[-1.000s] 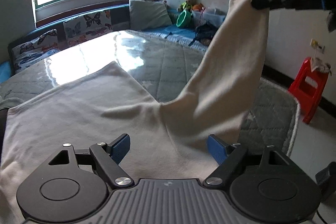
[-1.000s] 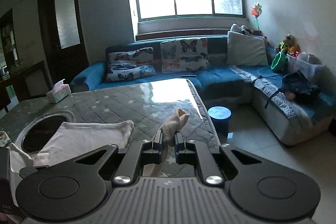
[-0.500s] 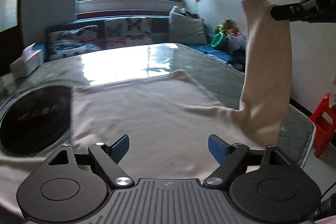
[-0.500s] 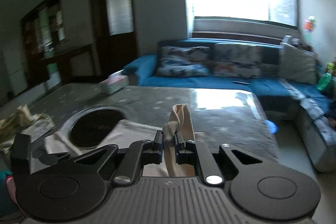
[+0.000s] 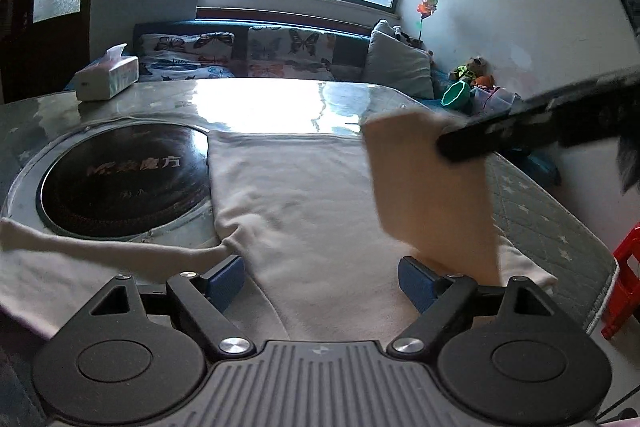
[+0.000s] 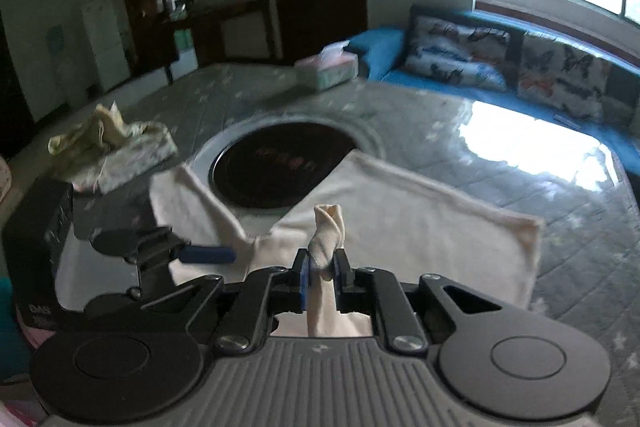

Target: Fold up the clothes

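One sleeve up in my right claw, the rest of the garment flat on the desk.

Nearest me, my right claw [image 6: 320, 269] is pinched tight on the cuff of the sleeve [image 5: 432, 195], which hangs lifted above the cream garment [image 5: 300, 195]; my left claw [image 5: 320, 277] is spread wide and holds nothing, low over the near hem. To lay this fold well, I judge I should carry the sleeve inward across the body, keep it taut so it lands flat, and let the left claw pin the shoulder line as a hinge. The other sleeve [image 5: 100, 251] trails left, beside the dark round cooktop [image 5: 120, 179] set in the desk [image 5: 280, 107]. Farther off, a tissue box [image 5: 106, 73] stands well apart.
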Demonstrator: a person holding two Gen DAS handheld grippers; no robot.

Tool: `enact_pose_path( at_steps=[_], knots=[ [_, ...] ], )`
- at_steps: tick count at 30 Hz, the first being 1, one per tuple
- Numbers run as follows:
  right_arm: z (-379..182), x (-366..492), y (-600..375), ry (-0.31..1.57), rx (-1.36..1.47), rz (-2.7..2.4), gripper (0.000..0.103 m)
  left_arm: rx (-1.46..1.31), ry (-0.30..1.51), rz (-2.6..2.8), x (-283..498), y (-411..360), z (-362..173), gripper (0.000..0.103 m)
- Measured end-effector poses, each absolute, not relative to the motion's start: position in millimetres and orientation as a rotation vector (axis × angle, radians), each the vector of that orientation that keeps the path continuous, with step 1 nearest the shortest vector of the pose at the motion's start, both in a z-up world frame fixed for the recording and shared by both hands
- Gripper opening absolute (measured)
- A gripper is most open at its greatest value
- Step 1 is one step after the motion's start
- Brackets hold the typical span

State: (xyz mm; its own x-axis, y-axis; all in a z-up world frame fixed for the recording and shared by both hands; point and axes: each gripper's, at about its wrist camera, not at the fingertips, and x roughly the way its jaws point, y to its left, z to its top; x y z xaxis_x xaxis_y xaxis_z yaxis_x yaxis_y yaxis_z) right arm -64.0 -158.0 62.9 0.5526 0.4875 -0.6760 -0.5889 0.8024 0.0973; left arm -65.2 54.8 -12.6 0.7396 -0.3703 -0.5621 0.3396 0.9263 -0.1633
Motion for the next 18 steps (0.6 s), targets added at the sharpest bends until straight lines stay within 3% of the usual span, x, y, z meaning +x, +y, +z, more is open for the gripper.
enact_pose_path(
  at_steps=[1, 7, 18],
  knots=[
    [57.9, -62.9, -154.6, 0.765, -0.151, 0.646, 0.020, -0.051, 0.628, -0.388, -65.3, 55.2, -12.8, 0.086],
    [54.2, -67.8, -166.5, 0.779, -0.153, 0.644, 0.025, -0.048, 0.634, -0.382, -66.3, 57.8, -13.5, 0.086],
    [23.4, -73.0, -247.9, 0.823, -0.263, 0.450, 0.025, -0.064, 0.617, -0.382, -74.6, 63.4, 1.6, 0.086]
  ],
)
